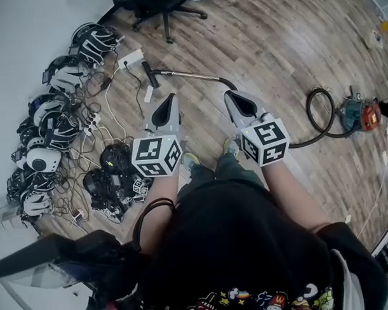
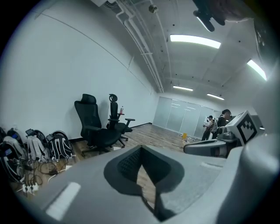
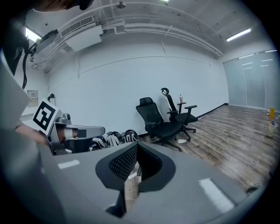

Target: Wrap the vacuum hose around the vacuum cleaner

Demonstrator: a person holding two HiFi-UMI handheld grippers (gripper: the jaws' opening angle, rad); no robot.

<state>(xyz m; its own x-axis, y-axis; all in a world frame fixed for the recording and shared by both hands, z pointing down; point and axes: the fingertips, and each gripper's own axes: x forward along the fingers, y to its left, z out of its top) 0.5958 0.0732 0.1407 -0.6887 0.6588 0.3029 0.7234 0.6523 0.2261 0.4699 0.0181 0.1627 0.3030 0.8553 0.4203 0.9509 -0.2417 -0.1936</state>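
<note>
The blue and red vacuum cleaner (image 1: 360,115) lies on the wood floor at the right of the head view. Its black hose (image 1: 312,113) loops beside it, then runs left along the floor and passes behind my right gripper. A metal wand (image 1: 190,75) continues from there to the floor nozzle (image 1: 150,74). My left gripper (image 1: 171,96) and right gripper (image 1: 230,94) are held side by side in front of me, above the floor and well short of the vacuum. Both are shut and hold nothing; the left gripper (image 2: 140,149) and right gripper (image 3: 136,145) show only jaws and room.
Backpacks and helmets (image 1: 50,118) line the wall at the left, with tangled cables and a power strip (image 1: 131,58) beside them. Black office chairs (image 2: 98,127) stand at the far wall. People (image 2: 215,124) stand far off near glass partitions. My own feet (image 1: 191,159) are below the grippers.
</note>
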